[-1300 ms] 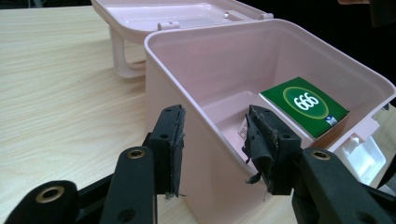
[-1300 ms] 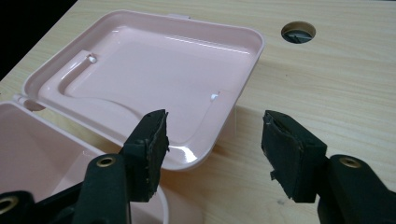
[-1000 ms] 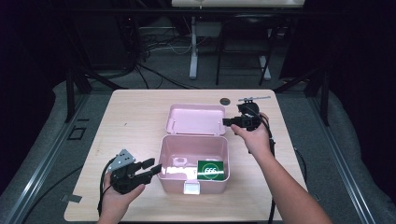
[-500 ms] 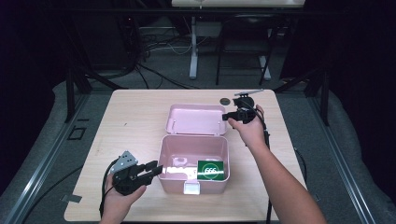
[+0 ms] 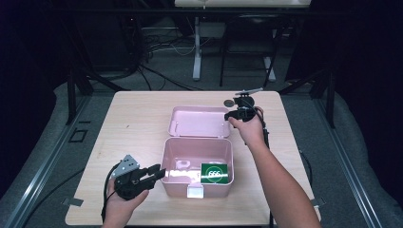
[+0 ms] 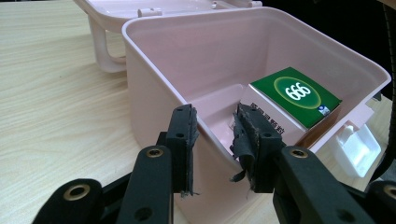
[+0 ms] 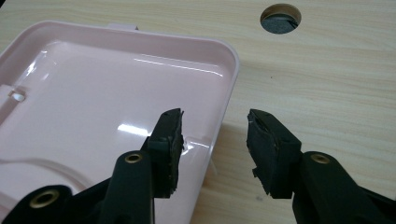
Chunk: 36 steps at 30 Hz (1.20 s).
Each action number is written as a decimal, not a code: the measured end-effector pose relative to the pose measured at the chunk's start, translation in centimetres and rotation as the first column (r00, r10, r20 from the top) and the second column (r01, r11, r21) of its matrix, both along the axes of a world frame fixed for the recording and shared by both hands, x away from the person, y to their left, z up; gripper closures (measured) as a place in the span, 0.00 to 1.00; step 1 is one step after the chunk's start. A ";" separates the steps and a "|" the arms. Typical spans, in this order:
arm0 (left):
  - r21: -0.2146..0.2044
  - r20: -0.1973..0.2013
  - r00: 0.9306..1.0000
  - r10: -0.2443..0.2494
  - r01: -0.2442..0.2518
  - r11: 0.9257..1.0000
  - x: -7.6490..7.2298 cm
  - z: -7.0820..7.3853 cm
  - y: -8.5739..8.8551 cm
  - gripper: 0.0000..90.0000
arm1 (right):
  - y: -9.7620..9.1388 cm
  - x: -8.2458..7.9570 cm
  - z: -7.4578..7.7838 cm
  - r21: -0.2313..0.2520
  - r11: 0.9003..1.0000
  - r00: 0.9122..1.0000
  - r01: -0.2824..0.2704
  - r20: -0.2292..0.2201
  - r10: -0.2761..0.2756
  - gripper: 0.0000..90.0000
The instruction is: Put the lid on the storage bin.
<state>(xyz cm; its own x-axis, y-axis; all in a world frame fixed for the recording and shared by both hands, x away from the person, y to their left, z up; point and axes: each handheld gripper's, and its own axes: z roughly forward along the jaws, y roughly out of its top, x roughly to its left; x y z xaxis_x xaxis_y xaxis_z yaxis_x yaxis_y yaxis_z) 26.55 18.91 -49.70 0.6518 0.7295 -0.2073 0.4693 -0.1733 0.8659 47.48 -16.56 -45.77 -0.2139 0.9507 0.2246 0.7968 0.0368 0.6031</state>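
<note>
A: Where's the pink box (image 5: 197, 166) sitting?

B: Middle of the table (image 5: 138, 118), toward its near edge. It's open. The lid (image 5: 199, 121) is folded back flat on the tabletop behind the box, inner face up, hinged along the box's far rim.

A: Contents?

B: A green carton (image 6: 295, 95) marked "666", lying in the box's right half as the high view has it. The left gripper view shows it leaning against the box wall, top face tilted. There's a small moulded piece on the box floor to the left of it; can't tell what it is.

A: Latch?

B: White clasp (image 5: 195, 191) on the box's near wall, hanging outward.

A: Left gripper (image 5: 158, 172)?

B: Near-left part of the table, held low, pointing at the box's left wall. In its own view the jaws are apart and straddle the box's rim corner, one pad (image 6: 183, 135) outside the wall, the other over the inside. Not pressed on it. The pad facing is frayed on one jaw.

A: Right gripper (image 7: 212, 144)?

B: At the lid's right edge, toward the table's far-right corner. Jaws spread, one over the lid's inner face, the other over bare wood. The lid rim sits between them, nothing clamped.

A: Anything else up there?

B: Round cable hole (image 7: 280, 18) in the tabletop just beyond the lid's right corner.
</note>
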 end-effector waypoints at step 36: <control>0.004 0.004 1.000 -0.001 0.001 1.000 0.0 0.0 0.0 0.75 | 0.6 2.3 -1.7 0.026 0.996 0.989 0.080 -0.128 -0.076 0.91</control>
<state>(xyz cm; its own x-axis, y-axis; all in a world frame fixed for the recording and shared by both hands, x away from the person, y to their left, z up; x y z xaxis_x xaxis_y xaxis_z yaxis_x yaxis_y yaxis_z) 26.58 18.89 -49.72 0.6531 0.7299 -0.2016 0.4658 -0.1774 0.8669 49.78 -15.91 -47.47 -0.1072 0.9556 0.2743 0.8665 -0.0455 0.4970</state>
